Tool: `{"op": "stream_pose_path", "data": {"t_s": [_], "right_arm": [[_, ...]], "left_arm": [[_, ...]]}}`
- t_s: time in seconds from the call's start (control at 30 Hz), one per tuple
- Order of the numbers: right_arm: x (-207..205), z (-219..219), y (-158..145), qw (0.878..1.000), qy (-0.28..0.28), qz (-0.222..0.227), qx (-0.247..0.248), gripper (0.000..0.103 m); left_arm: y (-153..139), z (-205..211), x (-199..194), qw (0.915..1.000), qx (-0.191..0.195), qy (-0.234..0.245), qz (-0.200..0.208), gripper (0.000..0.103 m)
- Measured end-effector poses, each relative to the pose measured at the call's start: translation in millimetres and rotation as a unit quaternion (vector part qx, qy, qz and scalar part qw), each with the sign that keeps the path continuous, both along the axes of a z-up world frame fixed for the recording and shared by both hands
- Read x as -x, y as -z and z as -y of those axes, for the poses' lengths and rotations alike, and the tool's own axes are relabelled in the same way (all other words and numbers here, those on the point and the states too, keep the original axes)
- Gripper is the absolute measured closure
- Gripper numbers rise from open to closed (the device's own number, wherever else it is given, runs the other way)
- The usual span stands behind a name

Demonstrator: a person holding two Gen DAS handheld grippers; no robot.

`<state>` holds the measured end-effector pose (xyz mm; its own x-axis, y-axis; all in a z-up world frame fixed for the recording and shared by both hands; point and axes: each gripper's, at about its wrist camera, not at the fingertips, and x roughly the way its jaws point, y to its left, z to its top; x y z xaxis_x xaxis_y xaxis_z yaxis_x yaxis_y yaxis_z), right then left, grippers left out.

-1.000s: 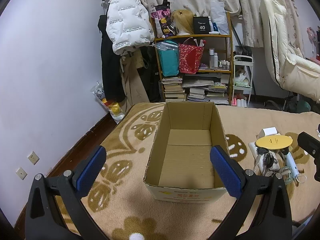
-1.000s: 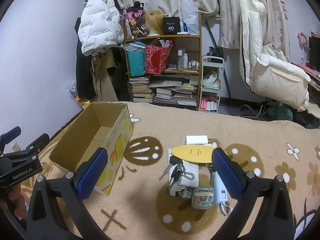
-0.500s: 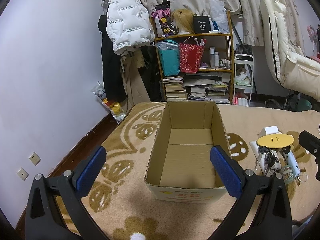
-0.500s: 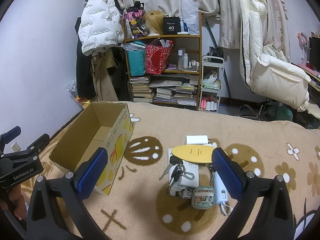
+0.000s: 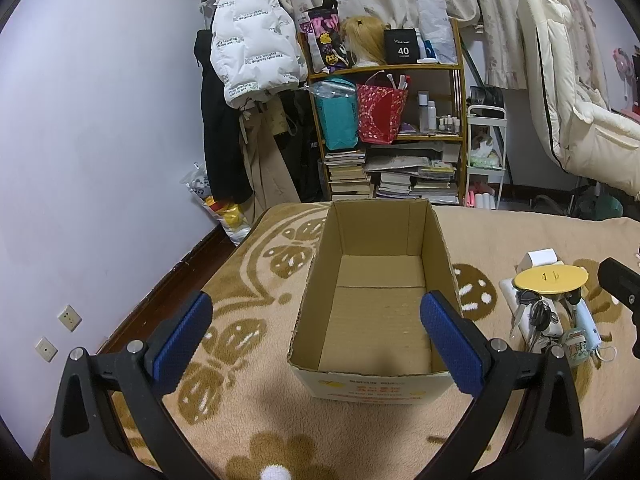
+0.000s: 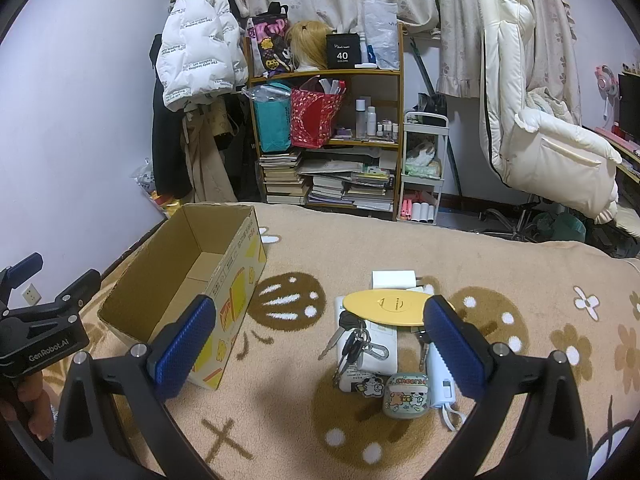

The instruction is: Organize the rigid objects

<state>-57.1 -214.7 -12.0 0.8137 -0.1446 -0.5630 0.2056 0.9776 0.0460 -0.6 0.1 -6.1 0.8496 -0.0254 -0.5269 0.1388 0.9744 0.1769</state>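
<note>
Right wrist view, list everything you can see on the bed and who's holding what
cardboard box: one, brown, open and empty, left on blanket
yellow oval lid: one, atop the pile
white charger: one, behind lid
key bunch: one, silver and black, on a white item
cartoon earbud case: one, green, front of pile
white power bank: one, beside case
blanket: one, tan with brown pattern
shelf: one, wooden, cluttered, behind
left gripper: open, empty
right gripper: open, empty
</note>
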Motion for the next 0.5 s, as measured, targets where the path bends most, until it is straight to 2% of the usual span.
{"op": "stream_pose_path", "data": {"t_s": [0.5], "right_arm": [[2.1,3.9,0.4,1.0,0.0,-0.001,0.001,0.0]], "left_arm": [[1.7,-1.1,-1.3,1.0,-0.003,0.002,-0.003,0.0]]}}
